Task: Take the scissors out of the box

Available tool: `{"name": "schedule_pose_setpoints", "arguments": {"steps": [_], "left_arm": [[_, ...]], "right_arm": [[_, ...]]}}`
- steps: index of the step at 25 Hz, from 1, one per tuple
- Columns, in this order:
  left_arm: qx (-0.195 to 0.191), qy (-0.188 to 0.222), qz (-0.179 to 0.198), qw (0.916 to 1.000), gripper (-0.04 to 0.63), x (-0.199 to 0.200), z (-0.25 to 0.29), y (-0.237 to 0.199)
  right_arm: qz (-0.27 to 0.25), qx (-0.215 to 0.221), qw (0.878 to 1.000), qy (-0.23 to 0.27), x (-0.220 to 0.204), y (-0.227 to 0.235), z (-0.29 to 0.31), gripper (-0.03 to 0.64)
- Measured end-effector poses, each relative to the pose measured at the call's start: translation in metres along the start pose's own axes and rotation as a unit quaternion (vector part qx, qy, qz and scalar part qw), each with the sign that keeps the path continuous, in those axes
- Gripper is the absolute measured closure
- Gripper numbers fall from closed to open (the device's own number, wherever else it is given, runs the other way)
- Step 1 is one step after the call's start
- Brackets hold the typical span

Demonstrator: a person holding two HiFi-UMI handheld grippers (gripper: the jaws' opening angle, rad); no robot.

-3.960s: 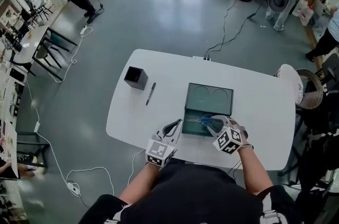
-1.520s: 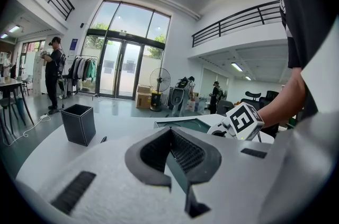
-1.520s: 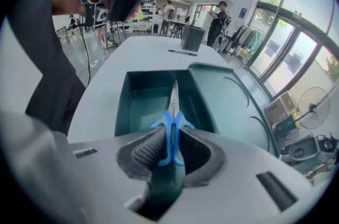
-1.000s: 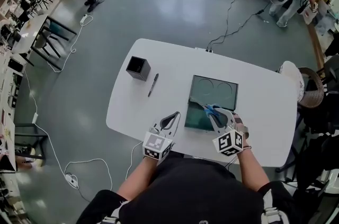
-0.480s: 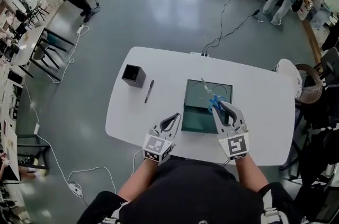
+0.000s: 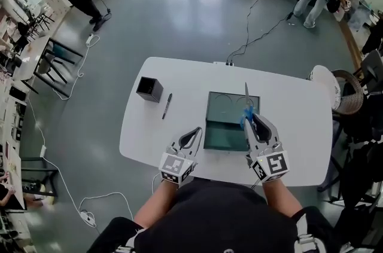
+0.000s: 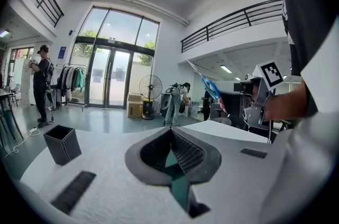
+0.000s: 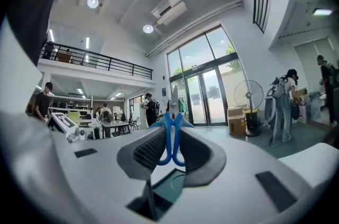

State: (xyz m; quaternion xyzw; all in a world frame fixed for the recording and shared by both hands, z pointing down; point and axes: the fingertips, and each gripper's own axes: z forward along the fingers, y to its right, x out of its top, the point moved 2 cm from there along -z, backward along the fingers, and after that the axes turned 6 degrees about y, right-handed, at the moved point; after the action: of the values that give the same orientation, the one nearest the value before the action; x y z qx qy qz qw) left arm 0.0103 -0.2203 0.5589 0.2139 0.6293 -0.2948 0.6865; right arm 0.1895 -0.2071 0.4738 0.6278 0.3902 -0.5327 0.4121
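Blue-handled scissors (image 6: 246,104) pinched by the handles in right gripper (image 6: 256,121), above open green box (image 6: 222,127); left gripper (image 6: 192,136) pressed together, empty.

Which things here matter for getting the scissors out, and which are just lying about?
Part of the job: blue-handled scissors, green box, right claw holding the scissors.
Just lying about: black square cup, pen, empty left claw.
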Motion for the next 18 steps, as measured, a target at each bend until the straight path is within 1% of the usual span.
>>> {"name": "schedule_pose_setpoints", "arguments": {"steps": [3, 8, 11, 18], "left_arm": [[0.001, 0.001, 0.002, 1.0000, 0.583, 0.003, -0.003, 0.001], [-0.009, 0.007, 0.003, 0.9999, 0.583, 0.006, -0.003, 0.007], [-0.017, 0.009, 0.006, 0.9998, 0.583, 0.008, 0.001, 0.014], [-0.027, 0.013, 0.013, 0.9995, 0.583, 0.013, 0.001, 0.028]], "right_arm": [[0.007, -0.017, 1.000, 0.008, 0.004, 0.004, -0.005, 0.526], [-0.006, -0.033, 0.999, 0.019, 0.011, 0.009, -0.014, 0.526], [-0.019, -0.038, 0.999, 0.025, 0.017, 0.011, -0.021, 0.526], [-0.029, -0.040, 0.998, 0.032, 0.022, 0.010, -0.032, 0.526]]}}
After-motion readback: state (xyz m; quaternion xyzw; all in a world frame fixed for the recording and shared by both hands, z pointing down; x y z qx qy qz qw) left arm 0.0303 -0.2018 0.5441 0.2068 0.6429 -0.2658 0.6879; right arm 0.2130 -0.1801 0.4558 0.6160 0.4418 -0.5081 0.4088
